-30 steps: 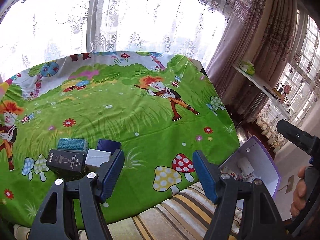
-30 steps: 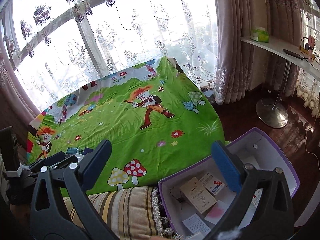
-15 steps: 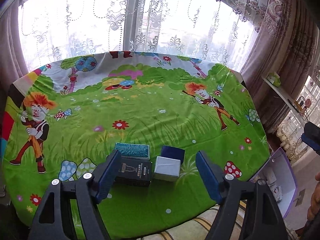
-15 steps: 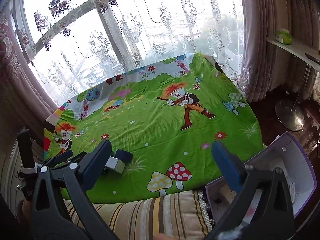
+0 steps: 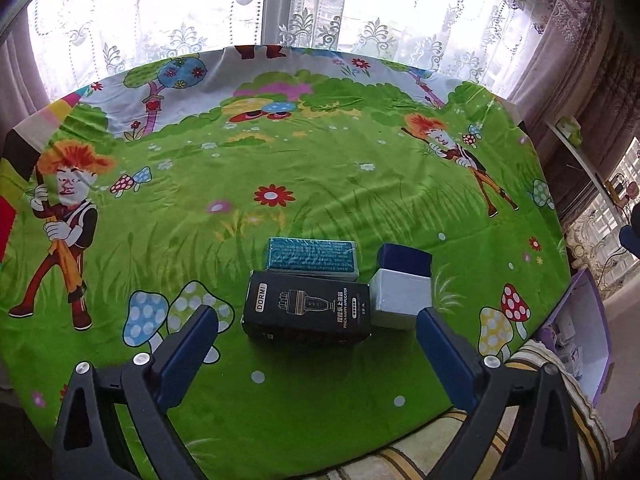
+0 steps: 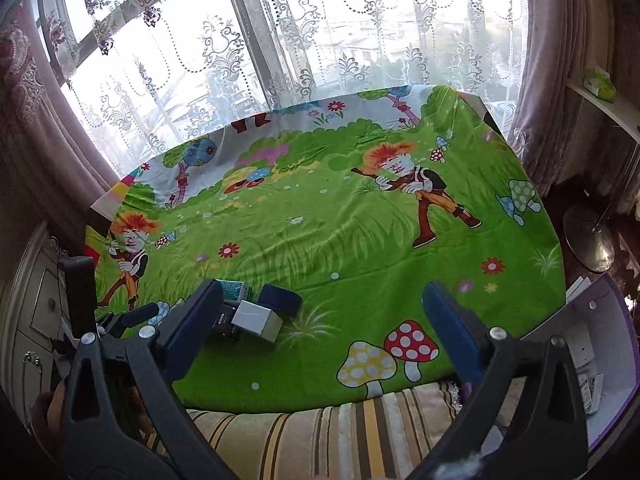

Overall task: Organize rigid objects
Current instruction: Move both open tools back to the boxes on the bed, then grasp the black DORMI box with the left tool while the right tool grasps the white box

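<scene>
Purple bin (image 6: 600, 344): small packets inside, seemingly. Left gripper (image 5: 316, 344) jaws just widened, empty; right gripper (image 6: 320, 328) agape.

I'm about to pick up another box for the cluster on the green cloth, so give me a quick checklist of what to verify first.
1. Left gripper empty, jaws just opened wide: ok.
2. Right gripper open, nothing between its pads: ok.
3. Black DORMI box lying flat, apart from both left pads: ok.
4. White box, dark blue box and teal box grouped tightly: ok.
5. Purple-edged storage box holds more items: ok.
6. Which item comes next: cannot tell.
</scene>
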### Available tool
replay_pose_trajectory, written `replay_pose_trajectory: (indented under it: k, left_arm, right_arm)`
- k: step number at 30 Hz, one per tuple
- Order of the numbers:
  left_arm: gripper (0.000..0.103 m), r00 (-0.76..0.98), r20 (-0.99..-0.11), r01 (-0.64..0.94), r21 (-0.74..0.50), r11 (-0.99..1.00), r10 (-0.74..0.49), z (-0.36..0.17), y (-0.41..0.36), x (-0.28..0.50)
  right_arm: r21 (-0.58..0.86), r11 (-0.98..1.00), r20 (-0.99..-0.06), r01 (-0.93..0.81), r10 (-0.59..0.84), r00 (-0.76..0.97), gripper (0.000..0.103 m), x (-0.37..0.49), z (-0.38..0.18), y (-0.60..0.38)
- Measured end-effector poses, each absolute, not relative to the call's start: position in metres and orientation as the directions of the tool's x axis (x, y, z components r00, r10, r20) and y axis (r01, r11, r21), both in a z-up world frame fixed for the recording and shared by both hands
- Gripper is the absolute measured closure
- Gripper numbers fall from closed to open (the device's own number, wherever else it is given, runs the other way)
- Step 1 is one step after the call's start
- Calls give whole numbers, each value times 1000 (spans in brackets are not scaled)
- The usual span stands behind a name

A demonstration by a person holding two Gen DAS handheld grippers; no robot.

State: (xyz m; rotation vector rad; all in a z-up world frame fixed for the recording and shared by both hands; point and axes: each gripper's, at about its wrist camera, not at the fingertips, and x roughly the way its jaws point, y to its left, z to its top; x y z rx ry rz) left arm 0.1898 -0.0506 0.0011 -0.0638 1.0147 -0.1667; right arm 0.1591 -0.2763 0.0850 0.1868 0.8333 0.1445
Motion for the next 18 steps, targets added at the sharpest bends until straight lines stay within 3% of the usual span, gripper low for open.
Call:
replay_pose_trajectory:
  k: [18]
  left_arm:
    - [0, 428, -892, 142, -92, 986, -145, -42, -48, 214]
  right_arm:
    - [246, 969, -836, -16, 221, 502, 2, 198, 17, -242]
